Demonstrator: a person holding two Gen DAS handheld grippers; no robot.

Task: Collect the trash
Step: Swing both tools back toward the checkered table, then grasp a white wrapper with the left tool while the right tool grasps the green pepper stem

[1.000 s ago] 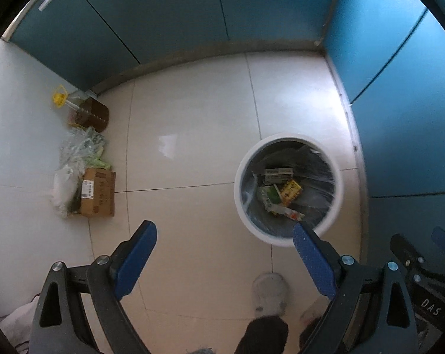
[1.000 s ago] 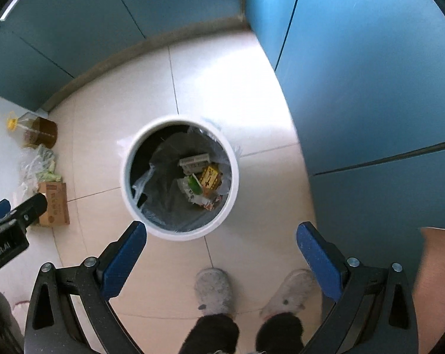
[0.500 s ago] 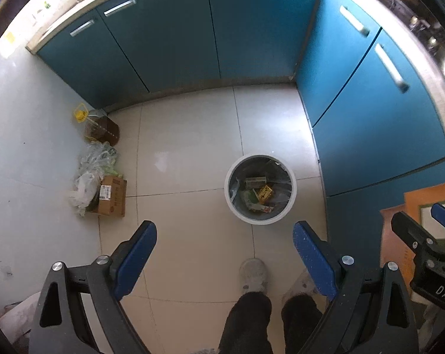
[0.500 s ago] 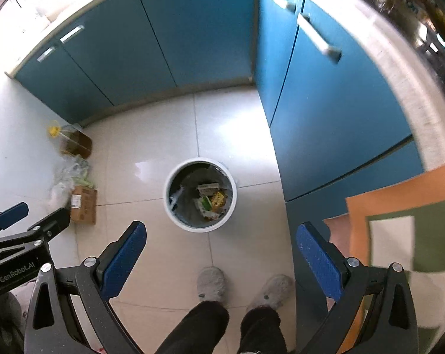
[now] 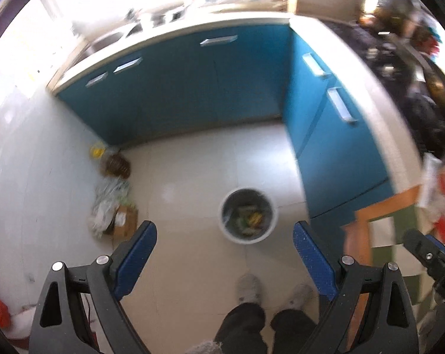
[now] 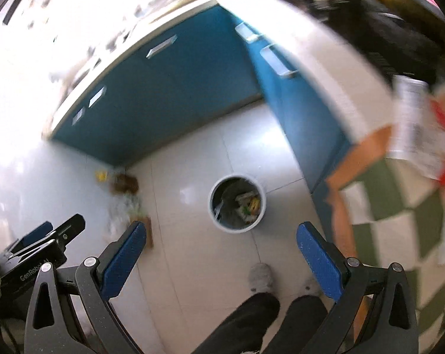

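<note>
Left wrist view:
Left gripper: jaws spread wide, nothing held.
Bin: frame centre, wrappers inside.

Right wrist view:
Right gripper: spread wide, empty.
Table litter: upper right, blurred; judged light, crushable, best pinched by an edge.

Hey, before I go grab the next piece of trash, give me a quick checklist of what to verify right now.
1. Left hand-held gripper empty and open: ok.
2. Right hand-held gripper empty and open: ok.
3. Trash bin upright on the floor, top open, bag inside: ok.
4. Room left in the bin: ok, only a few wrappers at the bottom.
5. Next piece picked out on the checkered cloth: cannot tell, the papers there are blurred.
6. Feet clear of the bin: ok.
</note>
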